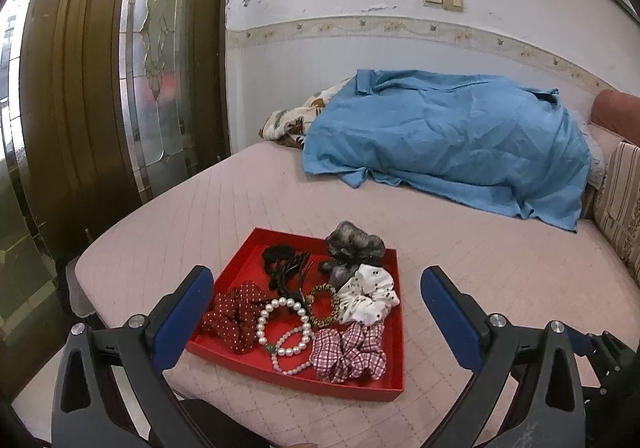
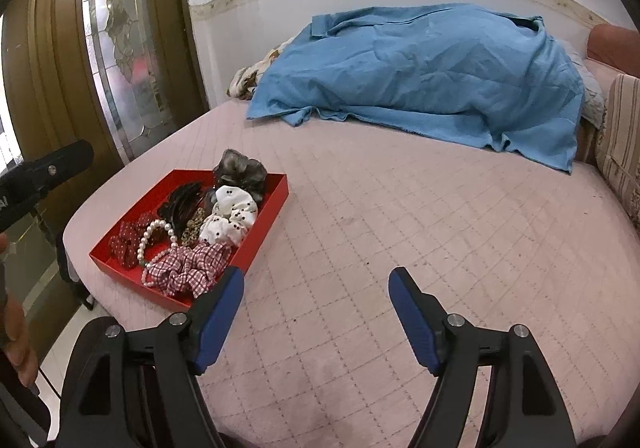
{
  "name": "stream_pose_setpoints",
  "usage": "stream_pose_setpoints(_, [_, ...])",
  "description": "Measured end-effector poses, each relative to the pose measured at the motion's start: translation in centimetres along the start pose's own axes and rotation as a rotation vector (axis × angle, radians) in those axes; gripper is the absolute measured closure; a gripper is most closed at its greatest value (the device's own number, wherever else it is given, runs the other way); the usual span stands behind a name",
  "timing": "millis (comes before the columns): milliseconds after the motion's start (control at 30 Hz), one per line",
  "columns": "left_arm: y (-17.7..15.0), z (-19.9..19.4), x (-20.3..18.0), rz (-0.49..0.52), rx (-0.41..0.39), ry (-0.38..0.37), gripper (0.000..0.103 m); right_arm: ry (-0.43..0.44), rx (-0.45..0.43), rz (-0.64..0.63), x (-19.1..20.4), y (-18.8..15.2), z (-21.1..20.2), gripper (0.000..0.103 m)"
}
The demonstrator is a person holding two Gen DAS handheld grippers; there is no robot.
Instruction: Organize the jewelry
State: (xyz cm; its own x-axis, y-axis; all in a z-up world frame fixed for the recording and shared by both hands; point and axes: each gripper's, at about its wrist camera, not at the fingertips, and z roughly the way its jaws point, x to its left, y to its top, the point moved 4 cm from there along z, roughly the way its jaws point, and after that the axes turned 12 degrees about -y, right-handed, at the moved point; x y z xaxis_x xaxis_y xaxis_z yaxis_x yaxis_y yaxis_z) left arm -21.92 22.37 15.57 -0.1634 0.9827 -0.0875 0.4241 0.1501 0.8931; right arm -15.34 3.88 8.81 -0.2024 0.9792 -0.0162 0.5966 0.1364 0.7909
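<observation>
While my left gripper [image 1: 316, 290] hung wide and empty right over the red tray [image 1: 244, 268] on the bed [image 1: 460, 268], the pearl bracelet [image 1: 285, 324] lay dead ahead; my right gripper [image 2: 316, 290], also wide, sat off beside the tray.

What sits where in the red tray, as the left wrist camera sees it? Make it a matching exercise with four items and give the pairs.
Items:
1. Pearl bracelet
2. Gingham scrunchie
3. Grey scrunchie
4. Polka-dot scrunchie

Places in the tray:
A. Far right corner, over the rim
B. Near right corner
C. Near left side
D. Near middle, between the two red scrunchies

Pairs: 1-D, 2-B, 3-A, 4-C
</observation>
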Motion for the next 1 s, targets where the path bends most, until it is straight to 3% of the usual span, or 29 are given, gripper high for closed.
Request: stream_pose_setpoints(1000, [-2.5,2.4,1.2,0.014,0.136,-0.001,0.0,-0.031,0.018,-0.052,1.7,-0.9,0.7,0.019])
